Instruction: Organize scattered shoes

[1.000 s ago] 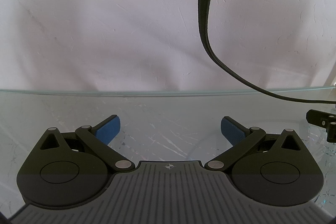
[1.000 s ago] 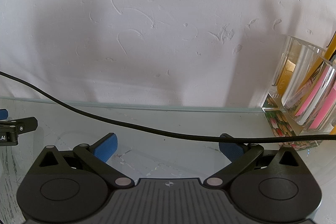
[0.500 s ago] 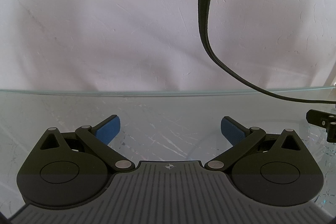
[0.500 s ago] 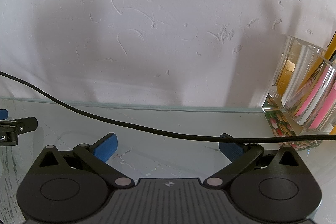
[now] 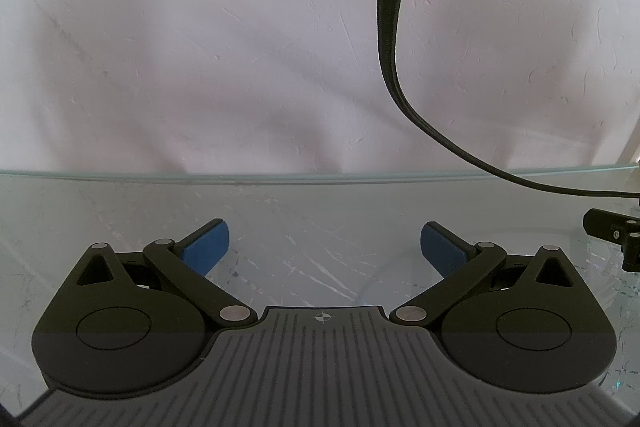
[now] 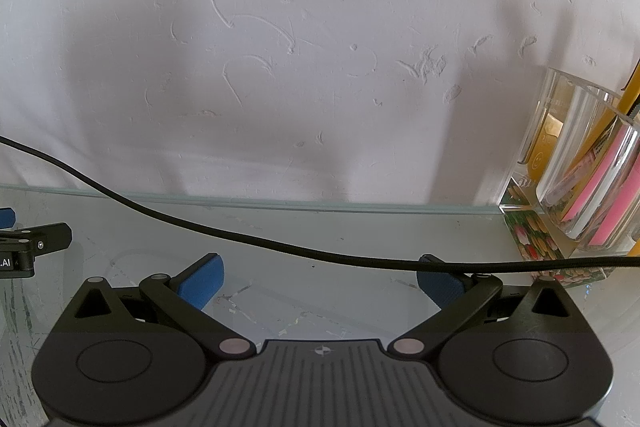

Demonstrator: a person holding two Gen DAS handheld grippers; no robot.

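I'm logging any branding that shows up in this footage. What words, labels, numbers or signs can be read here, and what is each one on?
".AI": white letters on the black body of the left gripper at the left edge of the right wrist view; the start is cut off.
Print on the clear glass holder and the yellow item inside it: too small and blurred to read.
Left wrist view: no text.

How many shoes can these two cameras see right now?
0. Both views show only a glass shelf against a white wall, a black cable and a clear holder. Shoes may lie outside both views.
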